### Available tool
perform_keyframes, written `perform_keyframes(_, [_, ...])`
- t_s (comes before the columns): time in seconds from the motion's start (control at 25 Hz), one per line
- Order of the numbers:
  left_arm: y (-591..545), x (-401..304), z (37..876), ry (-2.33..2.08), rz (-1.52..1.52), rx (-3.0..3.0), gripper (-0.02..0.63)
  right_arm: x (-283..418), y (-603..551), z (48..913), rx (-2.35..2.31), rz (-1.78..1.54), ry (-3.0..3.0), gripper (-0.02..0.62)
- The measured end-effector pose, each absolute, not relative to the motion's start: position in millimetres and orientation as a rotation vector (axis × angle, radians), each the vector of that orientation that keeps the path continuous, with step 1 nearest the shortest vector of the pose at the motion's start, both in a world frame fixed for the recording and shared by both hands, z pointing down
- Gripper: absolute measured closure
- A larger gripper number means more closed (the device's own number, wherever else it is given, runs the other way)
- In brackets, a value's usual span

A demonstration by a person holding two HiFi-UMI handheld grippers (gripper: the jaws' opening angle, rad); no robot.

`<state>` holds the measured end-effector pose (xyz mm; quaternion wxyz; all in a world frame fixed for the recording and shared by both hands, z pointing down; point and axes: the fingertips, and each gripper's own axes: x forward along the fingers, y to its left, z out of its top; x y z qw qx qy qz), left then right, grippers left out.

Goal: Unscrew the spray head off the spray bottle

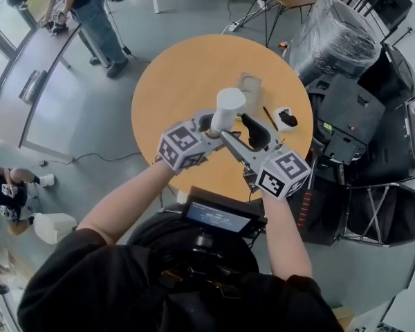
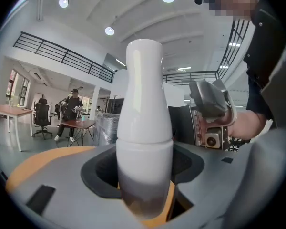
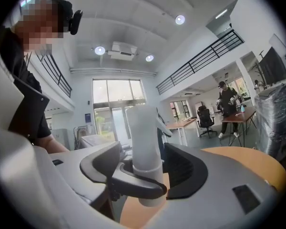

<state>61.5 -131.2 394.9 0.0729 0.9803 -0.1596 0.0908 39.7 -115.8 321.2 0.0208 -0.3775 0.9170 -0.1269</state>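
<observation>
Left gripper (image 1: 214, 124): Its jaws hug the spray bottle (image 1: 228, 106) on both sides, low down. We think this grip must be firm, so the bottle does not spin when the top gets turned.
Spray bottle: It is white and stands upright in the middle of the head view, above the round orange table (image 1: 180, 75). We see a line round it where two parts meet. The top looks flat, and we cannot tell for sure which part is the spray head.
Right gripper (image 1: 243, 134): Its jaws are wide apart. The bottle stands between them, but the pads do not press on it. We think it should close on the part above the line, squeeze gently, and twist in small turns without tipping the bottle.
Left arm: It comes up from the lower left of the head view. Its gripper lies almost flat and points right.
Right arm: It comes up from the lower right. Its gripper lies flat too and points up and left, so both meet at the bottle.
Small dish (image 1: 285, 118): It sits on the table to the right, apart from the grippers.
</observation>
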Motion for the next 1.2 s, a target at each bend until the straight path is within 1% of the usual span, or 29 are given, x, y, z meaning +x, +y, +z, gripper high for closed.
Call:
perform_keyframes(0.16, [-127, 70, 397, -0.495, 0.291, 2.956, 0.304, 32, -124, 322, -1.207, -0.373, 2.849, 0.304])
perform_keyframes(0.28, [-124, 76, 398, -0.510, 0.319, 2.970, 0.304, 32, -132, 323, -1.281, -0.334, 2.847, 0.327])
perform_keyframes(0.32, [-124, 76, 398, -0.507, 0.320, 2.971, 0.304, 33, -133, 323, -1.297, -0.318, 2.847, 0.360])
perform_keyframes(0.4, [-122, 77, 397, -0.479, 0.309, 2.977, 0.304, 33, -132, 322, -1.272, -0.303, 2.857, 0.364])
perform_keyframes(0.52, [-111, 77, 392, -0.335, 0.257, 3.006, 0.304, 31, -123, 315, -1.118, -0.274, 2.896, 0.367])
perform_keyframes(0.8, [-59, 70, 385, 0.245, 0.187, 3.004, 0.304, 21, -83, 305, -0.619, -0.241, 2.982, 0.367])
perform_keyframes(0.88, [-54, 71, 383, 0.301, 0.188, 3.010, 0.304, 22, -78, 306, -0.558, -0.254, 2.978, 0.367])
perform_keyframes(1.08, [-81, 77, 395, -0.021, 0.309, 3.053, 0.304, 31, -95, 317, -0.825, -0.221, 2.981, 0.363])
perform_keyframes(1.12, [-87, 76, 398, -0.084, 0.321, 3.046, 0.304, 32, -99, 319, -0.881, -0.227, 2.968, 0.352])
perform_keyframes(1.2, [-98, 74, 401, -0.179, 0.330, 3.024, 0.304, 32, -103, 321, -0.961, -0.262, 2.926, 0.299])
